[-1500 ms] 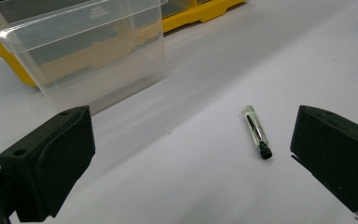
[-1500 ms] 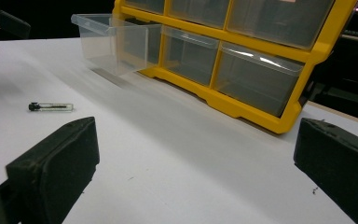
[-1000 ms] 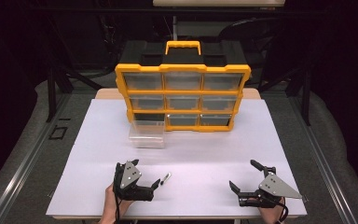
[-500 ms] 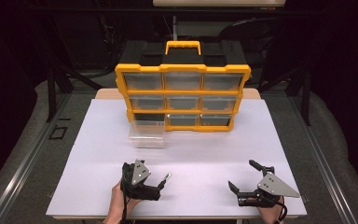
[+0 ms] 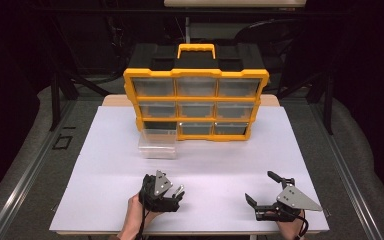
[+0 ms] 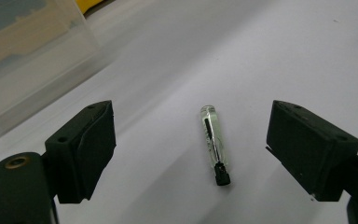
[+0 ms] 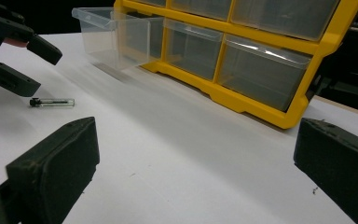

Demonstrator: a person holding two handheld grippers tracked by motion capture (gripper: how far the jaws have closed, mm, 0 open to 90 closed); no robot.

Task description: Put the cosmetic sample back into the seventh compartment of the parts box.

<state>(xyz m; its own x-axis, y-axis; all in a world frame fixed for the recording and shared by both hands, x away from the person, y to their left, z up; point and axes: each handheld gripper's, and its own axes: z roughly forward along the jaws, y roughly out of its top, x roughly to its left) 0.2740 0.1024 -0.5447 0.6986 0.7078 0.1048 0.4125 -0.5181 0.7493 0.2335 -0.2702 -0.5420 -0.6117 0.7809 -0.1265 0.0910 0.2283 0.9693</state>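
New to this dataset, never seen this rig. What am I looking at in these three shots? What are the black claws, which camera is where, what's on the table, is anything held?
No robot here: a person holds a two-jaw hand tool in each hand. The high view looks down on the white table from the person's side, with the left gripper and right gripper near its bottom edge. The other two pictures come from cameras riding on each gripper, looking out between its own black jaws.

On the table stand a yellow organizer with clear drawers, one clear drawer pulled out in front of it, and a small glass vial with a black cap.

Nothing is held. The vial lies between the left gripper's jaws, which have just been closing but do not touch it. The right gripper is open over bare table.
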